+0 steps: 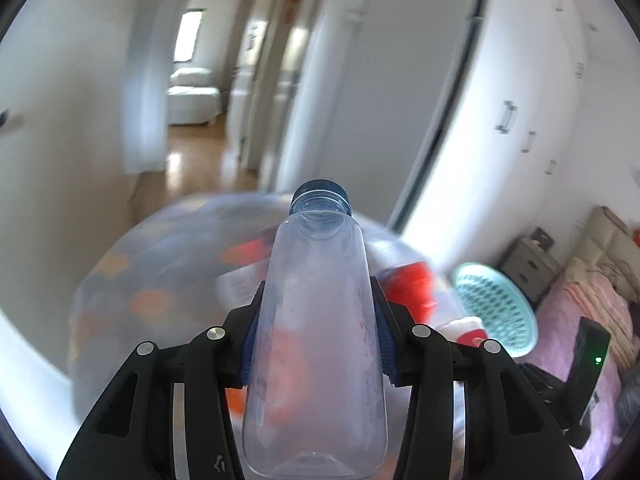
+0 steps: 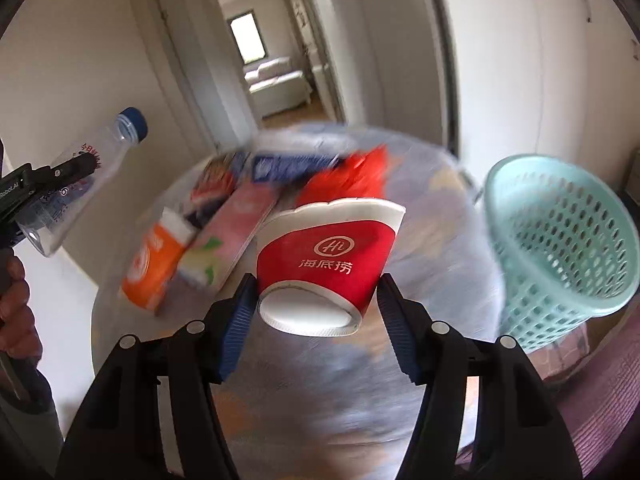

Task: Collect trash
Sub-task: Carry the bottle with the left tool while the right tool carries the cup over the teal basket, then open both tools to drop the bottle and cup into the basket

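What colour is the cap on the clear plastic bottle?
Dark blue cap on the bottle; clearest in the right wrist view.

A white sofa (image 2: 276, 80) sits down the hallway; white wardrobe doors (image 1: 532, 92) stand beside a pink-covered bed (image 1: 592, 312).

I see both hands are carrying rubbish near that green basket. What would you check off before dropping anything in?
1. Clear bottle gripped by left gripper: ok.
2. Red paper cup between the right gripper fingers: ok, though already squashed.
3. Green basket in view: ok.
4. Basket upright: not ok, it looks tilted.
5. Either item above the basket mouth: not ok.
6. Basket has room: cannot tell.
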Motion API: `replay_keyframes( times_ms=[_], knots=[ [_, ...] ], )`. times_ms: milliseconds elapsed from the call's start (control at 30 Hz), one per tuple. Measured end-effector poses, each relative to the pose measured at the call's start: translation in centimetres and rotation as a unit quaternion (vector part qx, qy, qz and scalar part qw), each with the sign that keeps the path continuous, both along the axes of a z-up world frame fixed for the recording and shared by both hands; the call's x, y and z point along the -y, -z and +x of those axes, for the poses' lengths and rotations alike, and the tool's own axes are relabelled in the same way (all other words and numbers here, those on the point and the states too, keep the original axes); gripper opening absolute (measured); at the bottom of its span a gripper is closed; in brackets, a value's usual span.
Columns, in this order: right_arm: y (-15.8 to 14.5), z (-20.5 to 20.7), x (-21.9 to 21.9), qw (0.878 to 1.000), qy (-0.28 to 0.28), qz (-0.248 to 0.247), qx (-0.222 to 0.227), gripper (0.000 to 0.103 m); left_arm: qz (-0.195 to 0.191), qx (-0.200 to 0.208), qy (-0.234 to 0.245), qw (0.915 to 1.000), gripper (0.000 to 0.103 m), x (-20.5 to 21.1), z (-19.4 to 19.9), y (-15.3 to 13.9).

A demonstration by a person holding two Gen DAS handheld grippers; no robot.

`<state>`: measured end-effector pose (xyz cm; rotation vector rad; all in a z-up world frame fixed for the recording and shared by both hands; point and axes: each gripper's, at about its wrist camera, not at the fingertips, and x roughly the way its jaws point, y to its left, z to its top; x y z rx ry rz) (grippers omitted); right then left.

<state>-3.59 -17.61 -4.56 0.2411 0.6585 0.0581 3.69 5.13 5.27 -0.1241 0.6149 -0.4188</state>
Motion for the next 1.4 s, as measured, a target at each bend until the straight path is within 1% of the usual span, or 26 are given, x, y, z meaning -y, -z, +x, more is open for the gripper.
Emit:
replay_keyframes(
  times_ms=[67, 167, 267, 300, 333, 433, 500, 533, 600, 633, 700, 733, 800, 933, 1033, 1133, 1167, 1200, 1267, 1400],
  knots=[
    [-0.9, -0.3, 1.8, 1.000, 0.021, -0.001, 0.014, 0.058, 0.000, 0.011, 0.029, 0.9995, 0.045, 3.7, 0.2, -0.9],
    [-2.1, -0.8, 5.4, 0.997, 0.067, -0.005, 0.032, 0.058, -0.004, 0.012, 0.077, 0.9970, 0.045, 9.0, 0.5, -1.5],
    [-2.8, -0.9, 9.5, 0.992, 0.116, 0.006, 0.044, 0.058, 0.003, 0.023, 0.114, 0.9932, 0.045, 14.4, 1.0, -1.8],
    [-3.0, -0.9, 11.1, 0.990, 0.135, 0.007, 0.048, 0.058, 0.004, 0.023, 0.131, 0.9911, 0.045, 16.7, 1.4, -1.8],
    [-3.0, -1.0, 12.2, 0.987, 0.151, 0.005, 0.050, 0.058, 0.002, 0.020, 0.141, 0.9898, 0.045, 17.9, 1.6, -1.7],
    [-3.0, -1.0, 16.1, 0.979, 0.197, 0.006, 0.049, 0.058, -0.012, -0.002, 0.179, 0.9838, 0.045, 23.3, 3.5, -0.6],
    [-2.7, -0.8, 18.1, 0.975, 0.218, 0.009, 0.044, 0.058, -0.010, -0.009, 0.192, 0.9814, 0.045, 25.7, 4.1, 0.3],
    [-2.4, -0.7, 18.9, 0.973, 0.226, 0.009, 0.041, 0.058, -0.003, -0.018, 0.202, 0.9792, 0.045, 27.9, 4.9, 1.2],
    [-1.7, -0.3, 20.6, 0.970, 0.241, 0.008, 0.032, 0.058, 0.002, -0.032, 0.214, 0.9763, 0.045, 29.8, 5.7, 2.4],
    [-1.4, -0.1, 21.3, 0.969, 0.247, 0.008, 0.028, 0.058, 0.003, -0.049, 0.224, 0.9734, 0.045, 31.6, 6.4, 3.7],
    [-0.6, 0.0, 22.6, 0.966, 0.259, 0.015, 0.015, 0.058, 0.006, -0.070, 0.233, 0.9699, 0.045, 33.2, 6.8, 5.2],
    [-0.1, 0.1, 23.0, 0.964, 0.264, 0.019, 0.009, 0.058, 0.012, -0.087, 0.241, 0.9665, 0.045, 34.8, 7.4, 6.7],
    [0.7, 0.5, 24.1, 0.962, 0.270, 0.029, -0.005, 0.058, 0.018, -0.103, 0.249, 0.9628, 0.045, 36.4, 7.6, 8.1],
    [2.2, 1.1, 25.2, 0.956, 0.289, 0.033, -0.028, 0.058, 0.026, -0.137, 0.264, 0.9543, 0.045, 39.3, 8.5, 11.5],
    [3.2, 1.2, 25.7, 0.955, 0.291, 0.033, -0.047, 0.058, 0.048, -0.149, 0.258, 0.9533, 0.045, 40.6, 8.6, 13.0],
    [4.1, 1.3, 25.9, 0.954, 0.292, 0.033, -0.063, 0.059, 0.052, -0.165, 0.250, 0.9527, 0.045, 40.7, 9.1, 14.1],
    [4.4, 1.3, 25.7, 0.954, 0.290, 0.037, -0.067, 0.059, 0.053, -0.168, 0.248, 0.9525, 0.051, 40.8, 9.1, 14.1],
    [4.6, 1.4, 25.7, 0.954, 0.287, 0.043, -0.069, 0.059, 0.055, -0.168, 0.246, 0.9529, 0.055, 40.9, 9.0, 14.1],
    [4.8, 1.8, 25.8, 0.956, 0.280, 0.047, -0.073, 0.059, 0.057, -0.156, 0.246, 0.9550, 0.063, 40.5, 8.7, 13.6],
    [4.6, 1.9, 25.7, 0.958, 0.276, 0.043, -0.071, 0.060, 0.038, -0.137, 0.249, 0.9580, 0.065, 38.3, 7.7, 11.2]
  ],
)
